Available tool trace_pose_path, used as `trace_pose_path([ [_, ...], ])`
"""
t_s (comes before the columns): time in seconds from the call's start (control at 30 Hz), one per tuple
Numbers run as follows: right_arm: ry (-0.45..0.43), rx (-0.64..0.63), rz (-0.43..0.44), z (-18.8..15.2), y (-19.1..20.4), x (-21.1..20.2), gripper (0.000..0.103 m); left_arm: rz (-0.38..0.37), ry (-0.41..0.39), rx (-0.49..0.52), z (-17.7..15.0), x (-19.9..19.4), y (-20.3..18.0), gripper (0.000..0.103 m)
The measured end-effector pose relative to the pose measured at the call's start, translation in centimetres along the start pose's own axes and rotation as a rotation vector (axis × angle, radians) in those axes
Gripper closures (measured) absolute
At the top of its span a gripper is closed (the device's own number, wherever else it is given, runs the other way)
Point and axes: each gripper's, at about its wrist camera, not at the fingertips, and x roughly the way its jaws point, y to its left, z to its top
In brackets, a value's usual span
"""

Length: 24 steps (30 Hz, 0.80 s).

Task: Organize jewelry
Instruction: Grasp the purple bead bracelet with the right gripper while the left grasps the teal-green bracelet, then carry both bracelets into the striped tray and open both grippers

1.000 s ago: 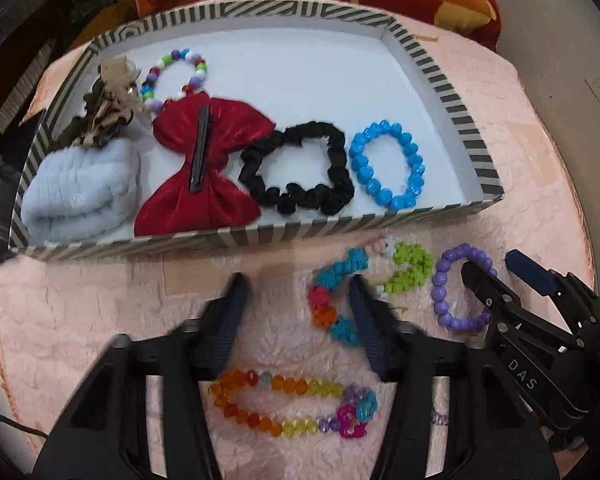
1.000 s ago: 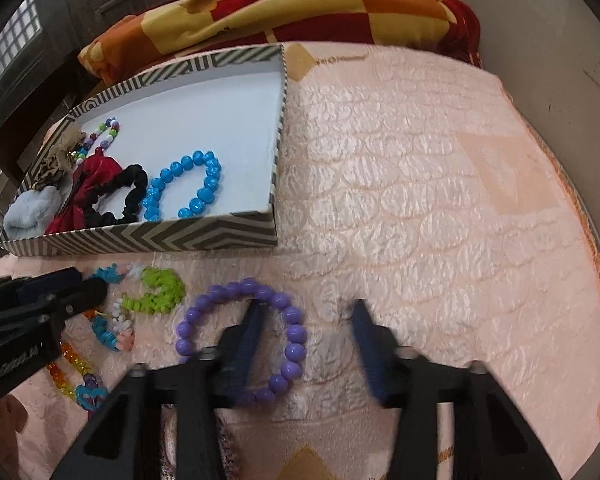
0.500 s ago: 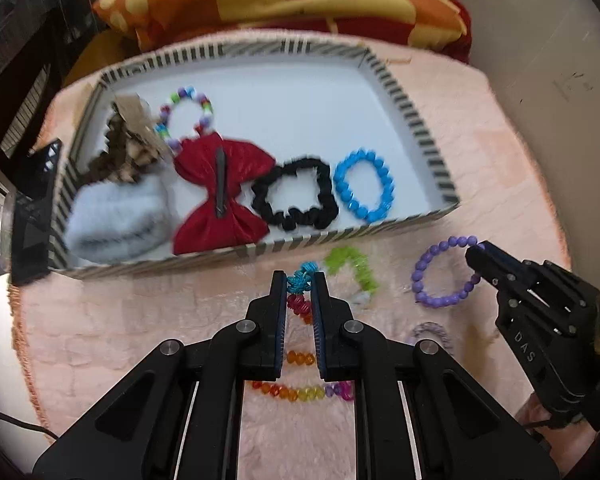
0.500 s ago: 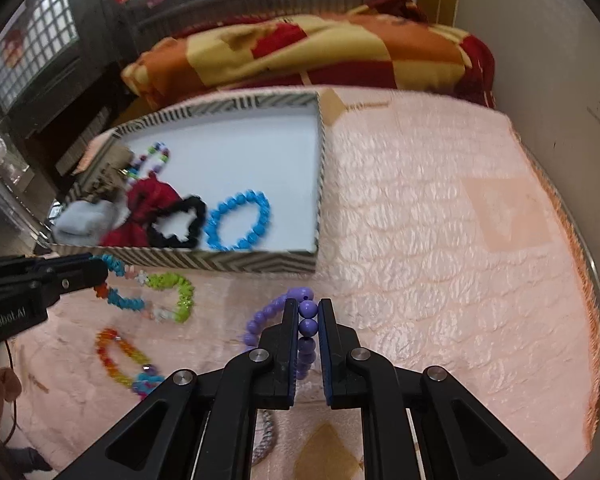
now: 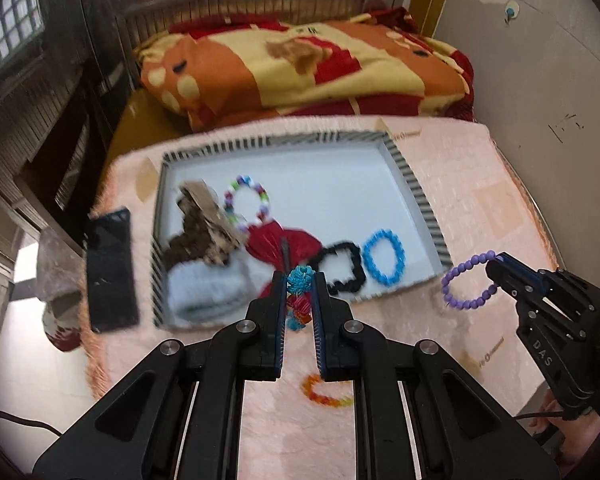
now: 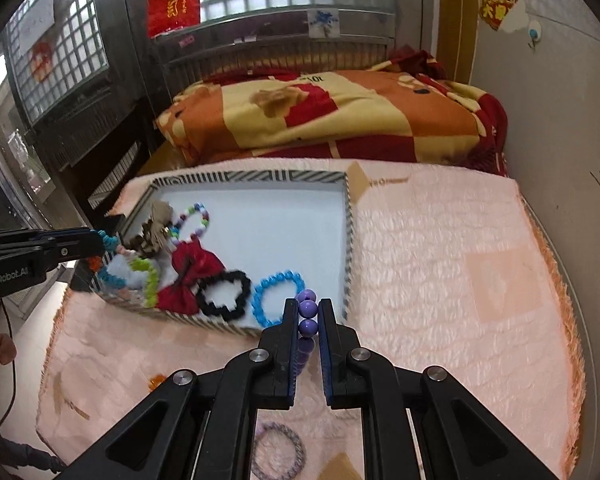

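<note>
My left gripper (image 5: 298, 280) is shut on a multicoloured flower bracelet (image 5: 297, 294) and holds it in the air near the striped tray's (image 5: 416, 194) front wall; the bracelet also hangs from it in the right wrist view (image 6: 142, 276). My right gripper (image 6: 308, 308) is shut on a purple bead bracelet (image 6: 308, 314), lifted off the pink mat; it shows as a hanging loop in the left wrist view (image 5: 466, 280). In the tray lie a blue bead bracelet (image 5: 383, 258), a black scrunchie (image 5: 342, 268), a red bow (image 5: 284, 246) and a pastel bead bracelet (image 5: 246, 204).
An orange and yellow bead bracelet (image 5: 326, 394) lies on the mat below my left gripper. A pale purple ring (image 6: 278, 454) lies on the mat under my right gripper. A black phone (image 5: 110, 268) sits left of the tray. A folded blanket (image 5: 300, 68) lies behind it.
Both grippers have risen well above the mat, each carrying its bracelet. The tray and mat now look farther away and lower.
</note>
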Motion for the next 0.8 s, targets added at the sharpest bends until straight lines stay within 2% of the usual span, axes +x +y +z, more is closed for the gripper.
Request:
trace_pose_path([
  [0.43,0.007,0.001,0.004,3.0,1.6,2.1,0.094,0.029,-0.025,0.045,3.9,1.3,0.4,0.092],
  [0.8,0.045,0.062,0.027,5.2,2.1,5.7,0.094,0.02,0.002,0.069,7.9,5.2,0.3,0.092],
])
